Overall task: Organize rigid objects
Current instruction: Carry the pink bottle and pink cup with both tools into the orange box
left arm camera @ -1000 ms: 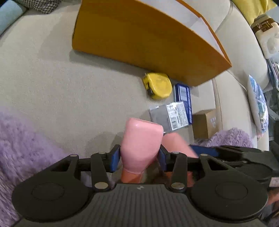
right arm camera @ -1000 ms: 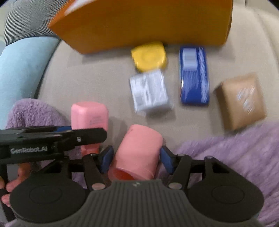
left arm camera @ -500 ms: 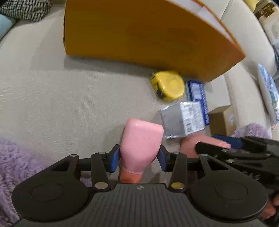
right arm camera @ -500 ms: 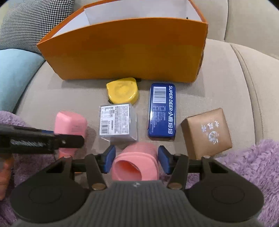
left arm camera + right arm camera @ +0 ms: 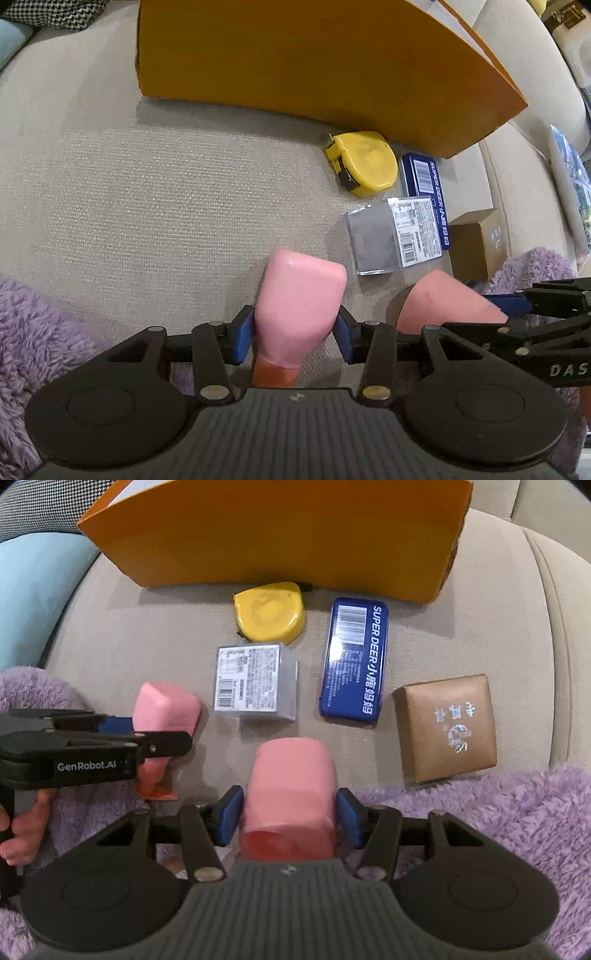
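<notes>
- Your left gripper point(image 5: 295, 334) has its jaws clenched on a pink bottle point(image 5: 299, 310), pads pressed to both its sides; its orange neck points back at the camera.
- Your right gripper point(image 5: 288, 818) has its jaws grasping a pink cap point(image 5: 290, 786), open end facing the camera. Those jaws have just been closing on the cap.
- Both pink pieces sit low over the beige sofa cushion point(image 5: 147, 192), near the purple fuzzy blanket point(image 5: 480, 812).
- The right wrist view shows your hand point(image 5: 22, 830) on the left gripper's handle.
- On the cushion beyond: yellow tape measure point(image 5: 269, 613) just in front of the orange box point(image 5: 280, 535), grey labelled box point(image 5: 255, 681), blue tin point(image 5: 354, 661), brown box point(image 5: 447, 723).
- The grey labelled box lies just beside the blue tin; the brown box is apart, to the right.
</notes>
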A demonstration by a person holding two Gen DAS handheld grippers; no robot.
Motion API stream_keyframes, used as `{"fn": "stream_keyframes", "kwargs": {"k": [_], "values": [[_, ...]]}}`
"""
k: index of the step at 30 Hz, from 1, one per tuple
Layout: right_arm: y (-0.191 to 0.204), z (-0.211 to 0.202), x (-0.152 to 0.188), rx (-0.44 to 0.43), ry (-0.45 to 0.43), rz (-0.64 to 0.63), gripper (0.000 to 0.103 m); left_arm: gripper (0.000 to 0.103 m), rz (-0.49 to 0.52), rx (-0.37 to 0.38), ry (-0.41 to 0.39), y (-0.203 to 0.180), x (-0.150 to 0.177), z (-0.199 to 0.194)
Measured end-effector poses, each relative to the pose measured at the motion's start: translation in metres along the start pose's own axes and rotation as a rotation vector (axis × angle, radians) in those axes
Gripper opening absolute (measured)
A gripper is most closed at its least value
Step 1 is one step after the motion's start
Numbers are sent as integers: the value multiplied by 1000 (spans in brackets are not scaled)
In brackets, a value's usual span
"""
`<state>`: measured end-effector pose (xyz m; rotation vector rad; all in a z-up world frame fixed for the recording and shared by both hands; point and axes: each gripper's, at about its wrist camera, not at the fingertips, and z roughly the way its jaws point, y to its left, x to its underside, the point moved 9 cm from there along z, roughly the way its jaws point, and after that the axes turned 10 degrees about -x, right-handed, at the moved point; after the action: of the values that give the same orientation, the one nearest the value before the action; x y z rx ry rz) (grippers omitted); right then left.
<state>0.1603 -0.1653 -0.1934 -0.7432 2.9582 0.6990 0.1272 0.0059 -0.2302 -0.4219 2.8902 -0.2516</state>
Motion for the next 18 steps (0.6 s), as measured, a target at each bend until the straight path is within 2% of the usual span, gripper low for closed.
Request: {"fn": "stream_keyframes", "kwargs": {"k": [4,10,18], "values": [[0,-18,-9,-9,-90,16,56,51,4,-3,-38,0,-2,-14],[10,-62,-19,-28,-231,-16,56,50,-26,73,-116,-11,-18,-58],[30,-118,-57,-36,-417,-93,56,50,-14,160,-222,-37,-67,-123]]}}
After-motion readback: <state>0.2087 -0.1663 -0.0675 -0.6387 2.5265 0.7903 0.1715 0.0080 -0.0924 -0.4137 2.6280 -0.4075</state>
